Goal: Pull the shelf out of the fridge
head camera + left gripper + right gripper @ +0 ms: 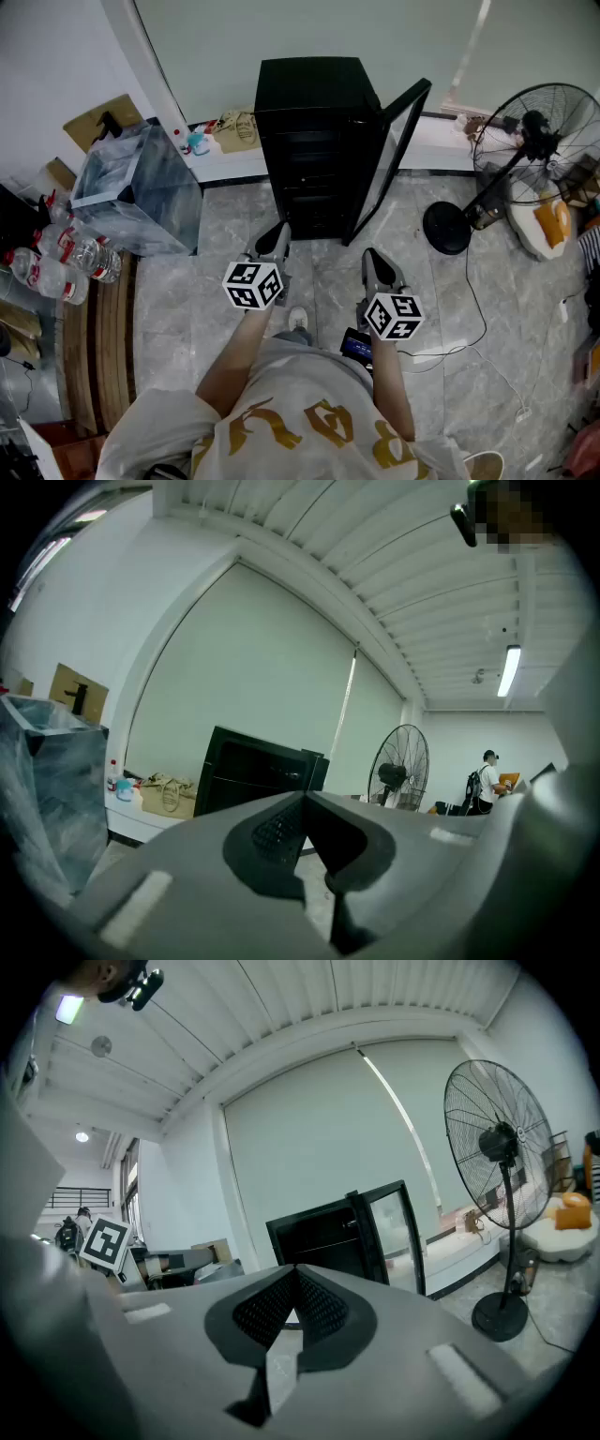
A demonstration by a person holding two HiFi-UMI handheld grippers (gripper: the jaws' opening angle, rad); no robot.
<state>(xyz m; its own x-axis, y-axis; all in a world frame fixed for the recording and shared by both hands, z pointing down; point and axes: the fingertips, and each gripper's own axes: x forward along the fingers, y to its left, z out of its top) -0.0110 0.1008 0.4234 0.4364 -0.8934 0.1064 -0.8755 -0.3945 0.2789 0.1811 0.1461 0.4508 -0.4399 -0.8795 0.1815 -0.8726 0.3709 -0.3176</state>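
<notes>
Jaws together, the left gripper (277, 232) and right gripper (373, 256) hover before the open fridge (314, 141)

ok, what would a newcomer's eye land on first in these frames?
The tall black mini fridge at top centre of the head view, its glass-panelled door swung open to the right. Short of it, the left tongs and the right tongs hang over the grey marble-pattern floor, both shut on nothing. A black pedestal fan stands at far right.
</notes>
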